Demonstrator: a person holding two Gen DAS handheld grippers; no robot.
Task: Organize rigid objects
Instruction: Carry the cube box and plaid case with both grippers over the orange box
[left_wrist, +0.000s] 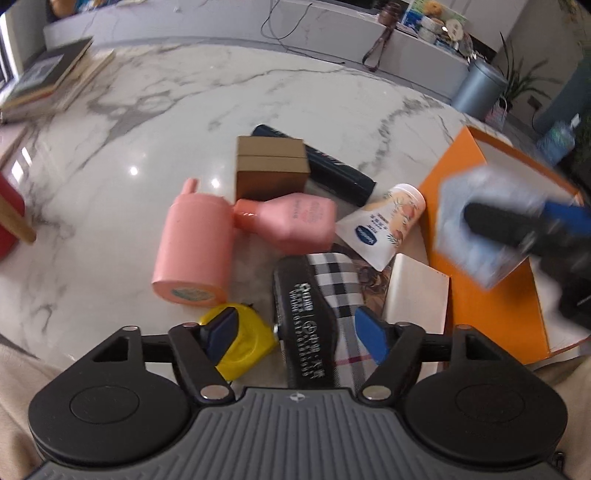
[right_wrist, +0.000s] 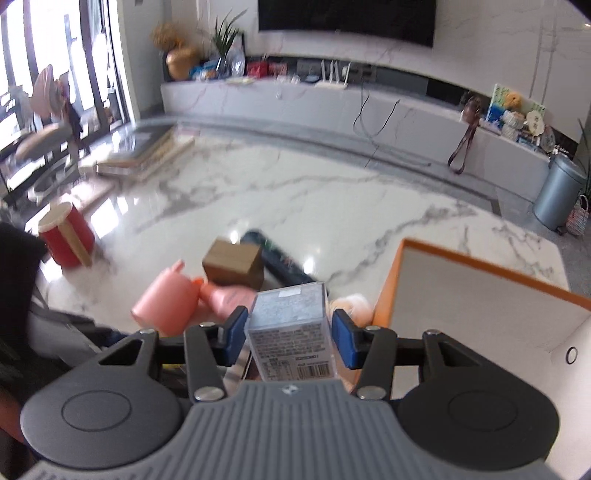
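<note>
Clear plastic box (right_wrist: 288, 325) w/ barcode label, upright, off the floor, beside open orange box (right_wrist: 480, 295), pink bottles (left_wrist: 295, 221) lying nearby

A brown cardboard box (left_wrist: 271, 168) sat behind a pink plastic bottle (left_wrist: 295, 221), with a pink cylindrical cup (left_wrist: 194, 247) lying at its left.

Glossy marble-look table (left_wrist: 295, 92); beside the matt brown cardboard box (left_wrist: 271, 168), smooth pink plastic bottle (left_wrist: 295, 221), checked cloth (left_wrist: 338, 284).
</note>
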